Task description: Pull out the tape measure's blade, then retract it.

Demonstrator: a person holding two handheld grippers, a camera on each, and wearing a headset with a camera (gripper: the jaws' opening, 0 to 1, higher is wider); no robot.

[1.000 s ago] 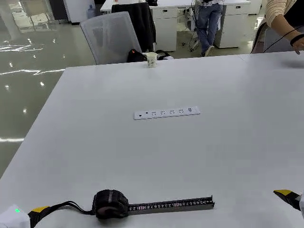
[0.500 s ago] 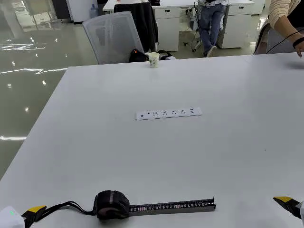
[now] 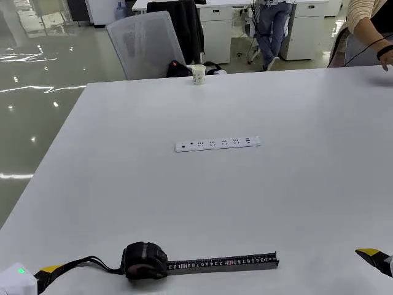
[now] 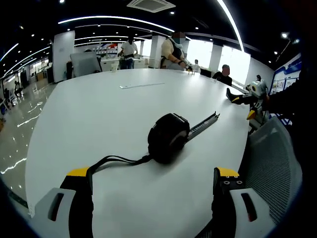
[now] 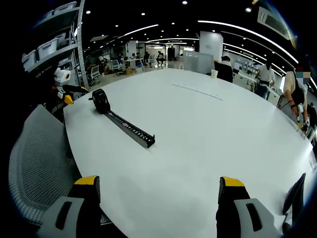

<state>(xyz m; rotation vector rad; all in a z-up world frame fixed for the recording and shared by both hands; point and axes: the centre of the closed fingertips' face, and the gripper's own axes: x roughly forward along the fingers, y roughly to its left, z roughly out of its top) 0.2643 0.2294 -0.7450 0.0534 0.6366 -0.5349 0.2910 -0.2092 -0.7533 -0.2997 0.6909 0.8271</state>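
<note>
A black tape measure [image 3: 143,260] lies near the front edge of the white table [image 3: 245,190], its dark blade [image 3: 222,263] pulled out to the right and flat on the top. A black wrist strap [image 3: 86,265] trails left from the case. My left gripper [image 4: 148,191] stands open just behind the tape measure [image 4: 169,137], with the strap [image 4: 116,161] running past its left jaw. My right gripper [image 5: 156,191] is open too, well short of the blade's end [image 5: 147,141]. In the head view the left gripper's yellow tip [image 3: 48,270] and the right one's tip [image 3: 369,253] sit at the bottom corners.
A white power strip [image 3: 217,144] lies mid-table and a paper cup [image 3: 198,74] stands at the far edge. A grey mesh chair [image 3: 144,44] is behind the table. A person's arm [image 3: 368,24] rests at the far right corner; another person stands by the desks.
The head camera has shifted a little. The tape measure, its blade and both grippers stay about where they were.
</note>
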